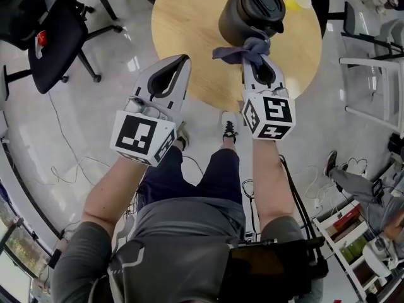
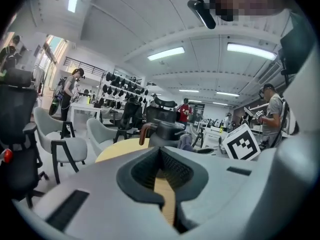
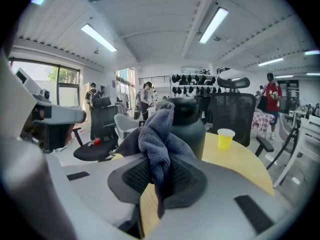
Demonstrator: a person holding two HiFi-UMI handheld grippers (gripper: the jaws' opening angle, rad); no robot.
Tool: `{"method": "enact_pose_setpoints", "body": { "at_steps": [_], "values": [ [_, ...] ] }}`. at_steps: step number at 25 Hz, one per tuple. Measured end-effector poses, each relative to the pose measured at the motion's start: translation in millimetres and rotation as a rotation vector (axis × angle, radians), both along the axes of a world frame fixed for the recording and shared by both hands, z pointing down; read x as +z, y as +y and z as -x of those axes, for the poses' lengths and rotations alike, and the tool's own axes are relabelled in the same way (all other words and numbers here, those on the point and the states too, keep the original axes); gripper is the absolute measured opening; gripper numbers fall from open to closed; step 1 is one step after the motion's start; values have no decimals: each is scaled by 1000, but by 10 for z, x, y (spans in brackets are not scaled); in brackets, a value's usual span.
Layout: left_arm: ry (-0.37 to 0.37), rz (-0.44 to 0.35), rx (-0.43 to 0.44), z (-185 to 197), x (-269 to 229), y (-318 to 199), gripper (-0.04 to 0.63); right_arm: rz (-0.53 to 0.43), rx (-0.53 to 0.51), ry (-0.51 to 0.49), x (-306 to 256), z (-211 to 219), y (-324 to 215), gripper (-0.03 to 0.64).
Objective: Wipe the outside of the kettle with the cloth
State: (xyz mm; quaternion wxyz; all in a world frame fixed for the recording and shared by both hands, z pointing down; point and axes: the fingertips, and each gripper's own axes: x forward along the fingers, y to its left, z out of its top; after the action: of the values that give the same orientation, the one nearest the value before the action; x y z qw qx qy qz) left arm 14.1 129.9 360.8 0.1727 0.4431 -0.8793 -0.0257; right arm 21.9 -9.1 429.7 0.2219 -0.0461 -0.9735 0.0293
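A dark kettle (image 1: pixel 251 14) with a black lid and a brown handle stands on the round wooden table (image 1: pixel 189 36). My right gripper (image 1: pixel 260 65) is shut on a grey-blue cloth (image 1: pixel 243 51), which bunches against the kettle's near side. In the right gripper view the cloth (image 3: pixel 157 141) rises from the shut jaws in front of the kettle (image 3: pixel 192 126). My left gripper (image 1: pixel 178 65) is shut and empty, left of the kettle over the table's near edge. Beyond its jaws in the left gripper view sits the kettle (image 2: pixel 167 131).
A yellow paper cup (image 1: pixel 297 0) stands on the table right of the kettle, as the cup (image 3: pixel 225 138) shows in the right gripper view. A black office chair (image 1: pixel 53 30) is at the left. White chairs (image 1: pixel 379 62) stand at the right. Cables lie on the floor.
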Motion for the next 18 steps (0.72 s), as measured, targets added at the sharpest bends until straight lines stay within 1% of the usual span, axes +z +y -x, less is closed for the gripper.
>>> {"method": "enact_pose_setpoints", "body": {
  "at_steps": [4, 8, 10, 13, 15, 18],
  "values": [
    [-36, -28, 55, 72, -361, 35, 9, -5, 49, -41, -458, 102, 68, 71],
    [-51, -42, 77, 122, -494, 144, 9, -8, 89, -48, -559, 223, 165, 71],
    [-41, -40, 72, 137, -441, 153, 9, -32, 96, -50, -498, 264, 152, 71],
    [-16, -28, 64, 193, -241, 80, 9, -64, 95, -83, -402, 298, 94, 71],
    [0, -15, 67, 207, -84, 48, 9, -47, 103, -83, -274, 292, 103, 70],
    [20, 1, 68, 206, 124, 39, 9, -21, 103, -31, 86, 256, 167, 71]
  ]
}}
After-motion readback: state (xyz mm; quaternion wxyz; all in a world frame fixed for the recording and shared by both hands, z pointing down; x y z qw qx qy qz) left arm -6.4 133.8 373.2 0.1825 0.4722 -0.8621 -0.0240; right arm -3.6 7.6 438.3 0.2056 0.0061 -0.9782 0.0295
